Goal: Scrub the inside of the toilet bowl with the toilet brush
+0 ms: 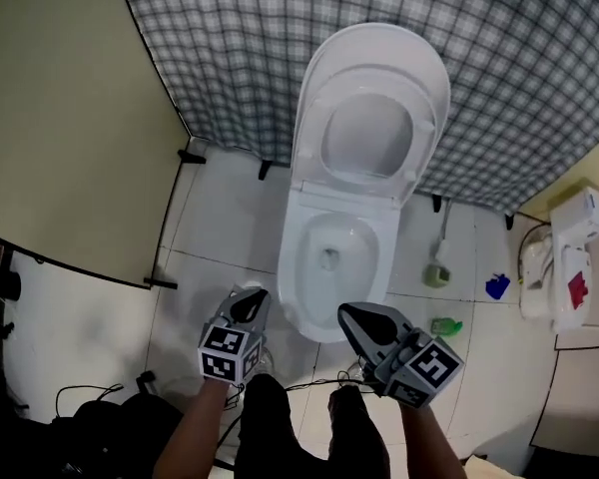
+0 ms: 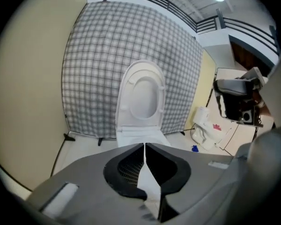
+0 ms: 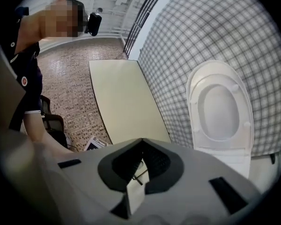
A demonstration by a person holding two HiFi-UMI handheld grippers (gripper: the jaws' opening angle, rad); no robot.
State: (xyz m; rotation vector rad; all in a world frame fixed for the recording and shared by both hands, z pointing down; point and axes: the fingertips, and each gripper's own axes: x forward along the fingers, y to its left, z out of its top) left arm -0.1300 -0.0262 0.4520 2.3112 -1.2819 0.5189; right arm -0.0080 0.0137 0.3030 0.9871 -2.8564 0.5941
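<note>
Head view — left gripper [image 1: 248, 305] and right gripper [image 1: 349, 315] are hovering, jaws together, empty; white-handled toilet brush [image 1: 441, 249] is standing right of the white ceramic toilet bowl [image 1: 296, 267] — I'd be opening right jaws, gripping handle high.

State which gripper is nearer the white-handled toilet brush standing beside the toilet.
Right. The right gripper is left of the white-handled toilet brush; the left gripper is farther left.

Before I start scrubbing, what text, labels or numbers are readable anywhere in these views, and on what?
No readable words or numbers in any view.
Red mark on the white unit: too blurred to read.
Small green object on the floor: any label is too small to read.
Marker cubes on the tongs: black and white square patterns only, no lettering.
</note>
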